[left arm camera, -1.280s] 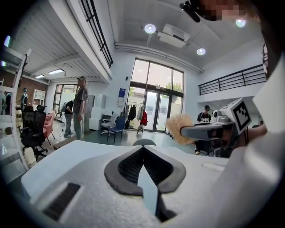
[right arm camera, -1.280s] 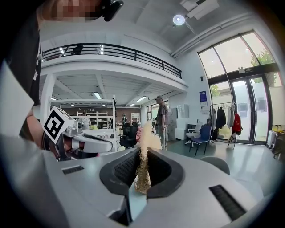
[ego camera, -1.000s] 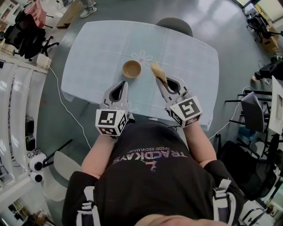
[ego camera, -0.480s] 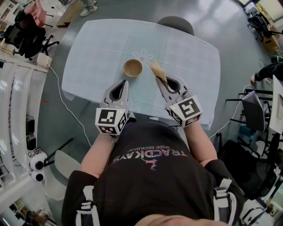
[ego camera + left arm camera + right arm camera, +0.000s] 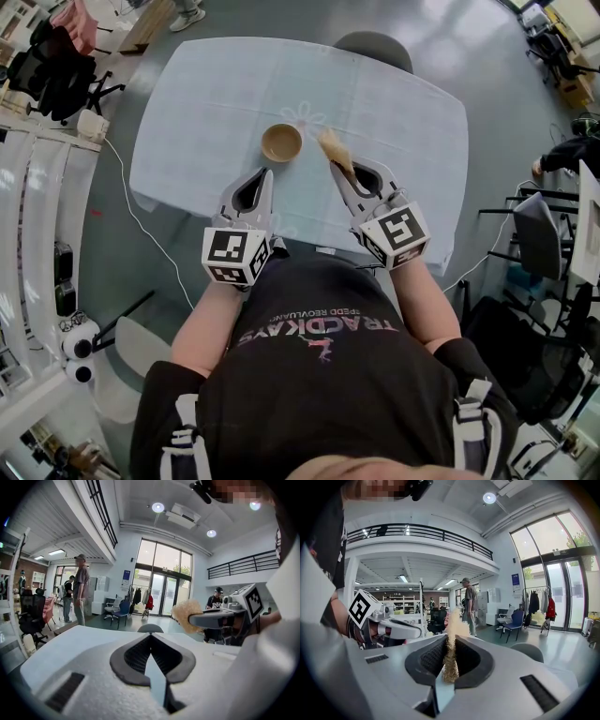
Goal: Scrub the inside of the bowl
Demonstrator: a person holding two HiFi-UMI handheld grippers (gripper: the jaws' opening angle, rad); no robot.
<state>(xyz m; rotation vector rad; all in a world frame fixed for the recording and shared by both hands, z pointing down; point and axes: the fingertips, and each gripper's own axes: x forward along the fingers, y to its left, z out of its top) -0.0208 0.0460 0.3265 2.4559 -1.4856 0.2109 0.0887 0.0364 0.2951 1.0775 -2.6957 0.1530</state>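
A tan bowl [image 5: 281, 142] stands upright on the pale blue tablecloth [image 5: 206, 112], near the table's middle. My left gripper [image 5: 266, 175] hovers just short of the bowl, shut with nothing between its jaws; its closed tips [image 5: 151, 637] point level across the room. My right gripper [image 5: 337, 172] is to the right of the bowl, shut on a tan fibrous scrubber [image 5: 333, 148] that sticks out past its tips. That scrubber [image 5: 451, 656] is pinched between the pads, its frayed end upward. The bowl is hidden in both gripper views. Each gripper shows in the other's view: right gripper [image 5: 220, 618], left gripper [image 5: 396, 629].
A grey chair [image 5: 373, 52] is tucked in at the table's far edge. The table's near edge lies just under the grippers. Office chairs [image 5: 525, 234] crowd the right side, and a cable [image 5: 141, 234] runs over the floor at left. People [image 5: 80, 588] stand in the background.
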